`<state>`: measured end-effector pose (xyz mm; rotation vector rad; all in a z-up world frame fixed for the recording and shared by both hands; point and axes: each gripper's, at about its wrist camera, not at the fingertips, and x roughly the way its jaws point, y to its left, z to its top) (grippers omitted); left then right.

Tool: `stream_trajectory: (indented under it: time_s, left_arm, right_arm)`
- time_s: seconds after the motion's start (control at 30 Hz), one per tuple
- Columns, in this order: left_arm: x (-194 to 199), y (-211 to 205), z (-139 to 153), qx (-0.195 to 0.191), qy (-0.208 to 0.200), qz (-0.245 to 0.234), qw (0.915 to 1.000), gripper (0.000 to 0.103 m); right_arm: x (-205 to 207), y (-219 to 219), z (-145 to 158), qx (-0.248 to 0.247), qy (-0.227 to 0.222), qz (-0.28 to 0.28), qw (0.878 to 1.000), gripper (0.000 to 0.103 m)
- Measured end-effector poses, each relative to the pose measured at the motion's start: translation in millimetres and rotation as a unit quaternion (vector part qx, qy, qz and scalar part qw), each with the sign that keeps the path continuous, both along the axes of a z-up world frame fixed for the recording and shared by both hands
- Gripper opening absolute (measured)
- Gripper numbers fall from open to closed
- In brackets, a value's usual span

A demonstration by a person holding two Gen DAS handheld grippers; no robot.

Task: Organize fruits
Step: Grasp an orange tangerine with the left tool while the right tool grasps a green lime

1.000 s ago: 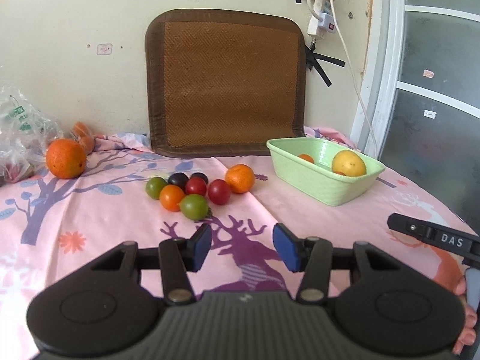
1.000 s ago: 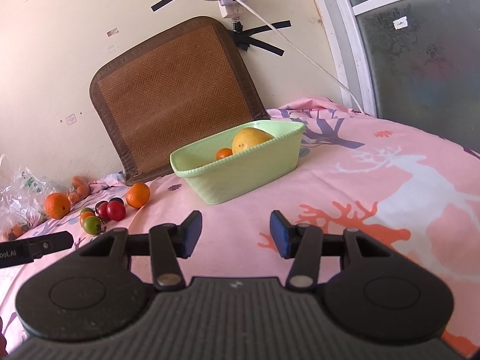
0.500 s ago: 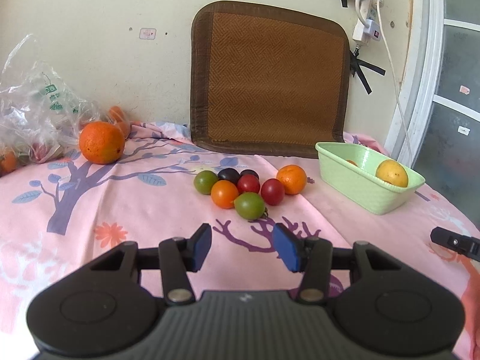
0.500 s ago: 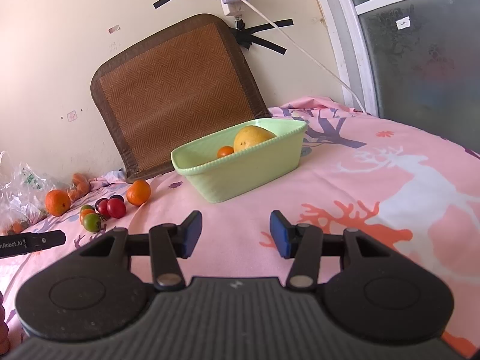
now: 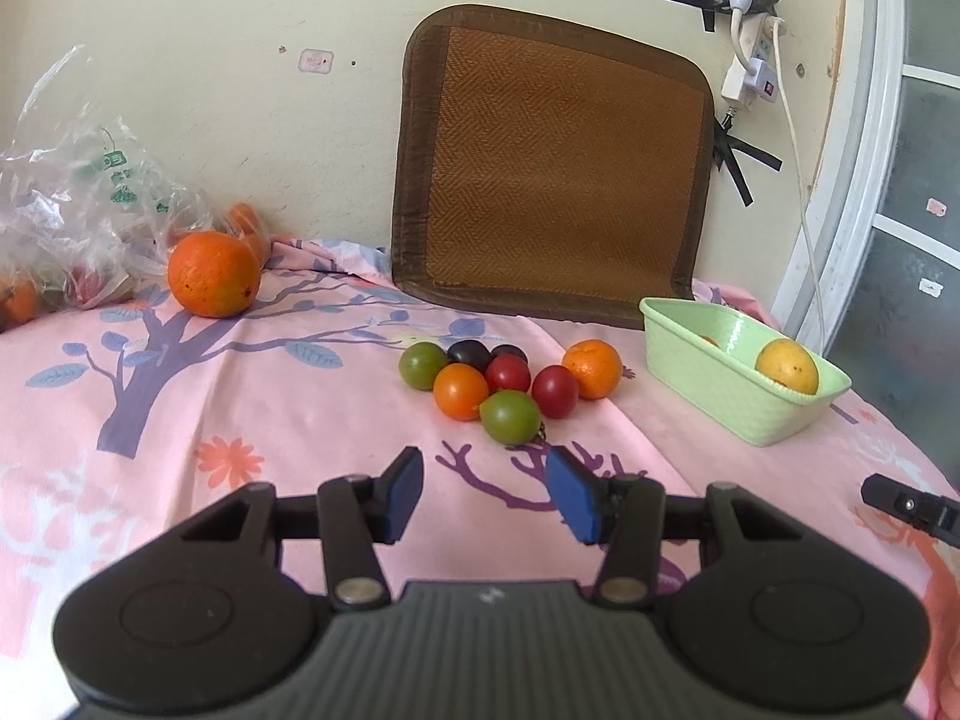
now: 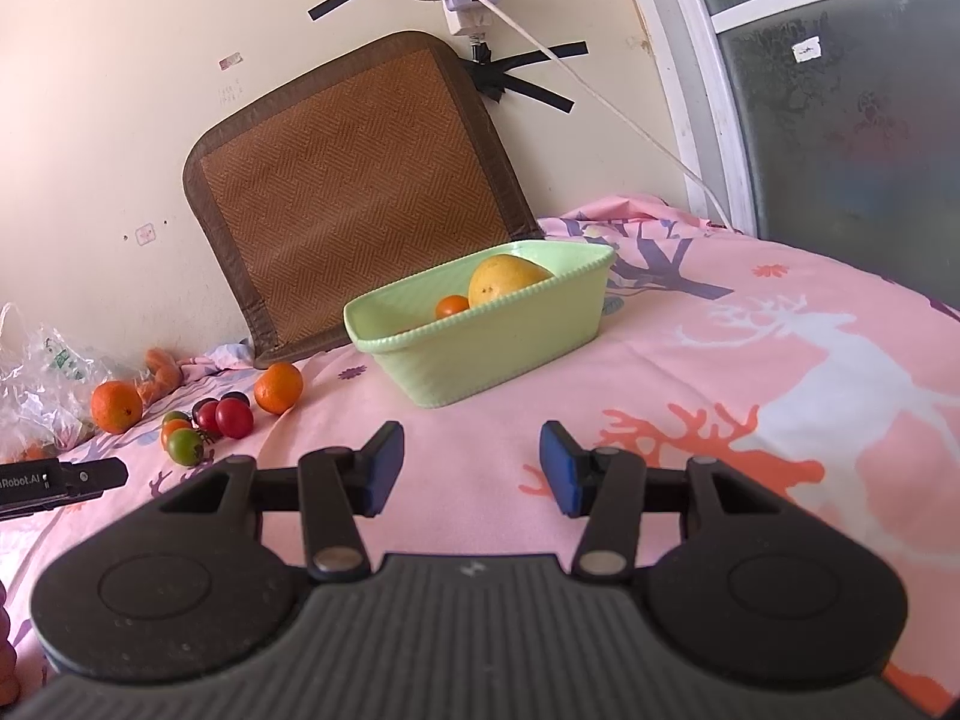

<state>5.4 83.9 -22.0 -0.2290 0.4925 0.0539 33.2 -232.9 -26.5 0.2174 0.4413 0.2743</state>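
My left gripper (image 5: 483,495) is open and empty, just short of a cluster of small tomatoes (image 5: 487,384) on the pink cloth, with a green one (image 5: 510,416) nearest. A small orange (image 5: 592,368) lies right of the cluster and a large orange (image 5: 213,273) at the far left. A light green basket (image 5: 735,381) on the right holds a yellow fruit (image 5: 786,365). My right gripper (image 6: 471,468) is open and empty in front of the basket (image 6: 480,348), which holds the yellow fruit (image 6: 501,281) and a small orange tomato (image 6: 452,306).
A brown woven mat (image 5: 555,174) leans on the wall behind the fruit. A clear plastic bag (image 5: 78,210) with more produce lies at the far left. A power strip and white cable (image 5: 774,90) hang on the wall. A window frame (image 6: 810,90) stands at the right.
My left gripper has swung left and drawn closer to the tomato cluster, so the large orange and bag show more. My right gripper has hardly moved. Both stay open.
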Motion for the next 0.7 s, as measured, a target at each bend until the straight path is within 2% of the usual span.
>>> stream_trajectory:
  time_s: [0.13, 0.3, 0.4, 0.5, 0.7]
  left_arm:
    - [-3, 9, 4, -0.008, -0.002, 0.01, 0.9999, 0.046]
    - [0, 34, 16, -0.019, -0.01, 0.03, 0.9993, 0.046]
    - [9, 45, 26, -0.032, -0.011, 0.02, 0.9992, 0.046]
    - [29, 48, 30, -0.045, 0.012, -0.001, 0.9989, 0.046]
    - [85, 62, 9, -0.124, 0.082, -0.021, 0.9886, 0.046]
  right_arm:
    - [-1, 9, 5, -0.015, -0.002, 0.024, 1.0, 0.053]
    - [-1, 48, 25, -0.051, -0.043, 0.124, 0.99, 0.053]
    - [10, 77, 30, -0.078, -0.042, 0.186, 0.979, 0.052]
    - [30, 103, 26, -0.092, -0.013, 0.235, 0.967, 0.052]
    - [61, 152, 15, -0.117, 0.025, 0.288, 0.95, 0.053]
